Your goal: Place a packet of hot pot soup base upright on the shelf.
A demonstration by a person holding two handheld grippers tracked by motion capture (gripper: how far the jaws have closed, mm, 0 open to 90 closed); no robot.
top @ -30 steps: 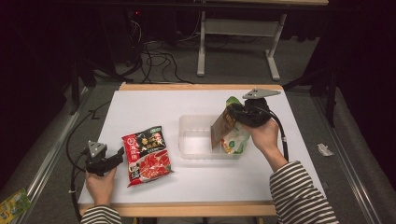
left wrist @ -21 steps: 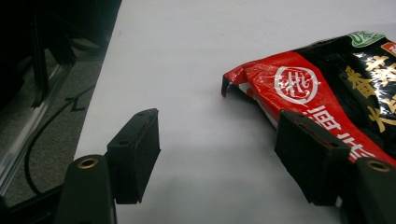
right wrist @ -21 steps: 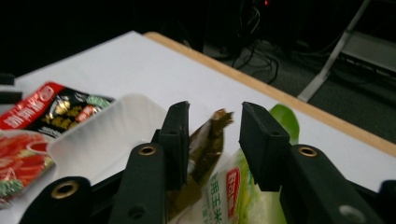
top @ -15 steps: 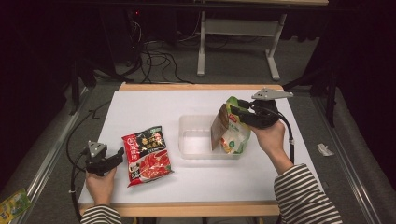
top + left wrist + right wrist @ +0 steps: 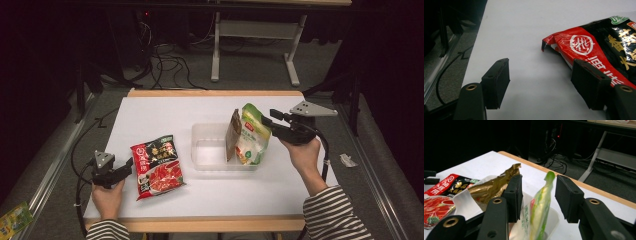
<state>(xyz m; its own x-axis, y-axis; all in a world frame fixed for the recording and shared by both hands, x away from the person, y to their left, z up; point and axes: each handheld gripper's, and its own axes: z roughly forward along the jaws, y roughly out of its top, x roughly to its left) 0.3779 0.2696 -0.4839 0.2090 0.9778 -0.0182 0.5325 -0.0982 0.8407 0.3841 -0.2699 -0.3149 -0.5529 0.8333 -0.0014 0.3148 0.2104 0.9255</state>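
A clear plastic tub [image 5: 210, 150] sits mid-table. At its right end stand a gold-brown pouch [image 5: 233, 134] and a green-and-white pouch [image 5: 254, 136]. My right gripper [image 5: 272, 121] hovers just right of the green pouch, and its jaws have just been opening. In the right gripper view the green pouch's [image 5: 541, 202] top edge shows in the gap of the right gripper [image 5: 539, 192], with no pad touching it. The gold pouch [image 5: 490, 187] is left of it. A red-and-black packet [image 5: 157, 162] lies flat. My left gripper [image 5: 127, 167] rests open beside its corner [image 5: 564, 42]; nothing sits between the left gripper's [image 5: 540, 85] pads.
The white tabletop [image 5: 165, 115] has a wooden rim at front and back. Cables [image 5: 165, 60] and a metal frame's legs [image 5: 292, 65] lie on the floor behind. On the floor are a green packet [image 5: 15, 220] at left and a paper scrap [image 5: 347, 160] at right.
The right gripper has drawn back to the right, away from the green pouch, with its jaws spread wider. The pouch stays standing in the tub. The left hand has not moved.
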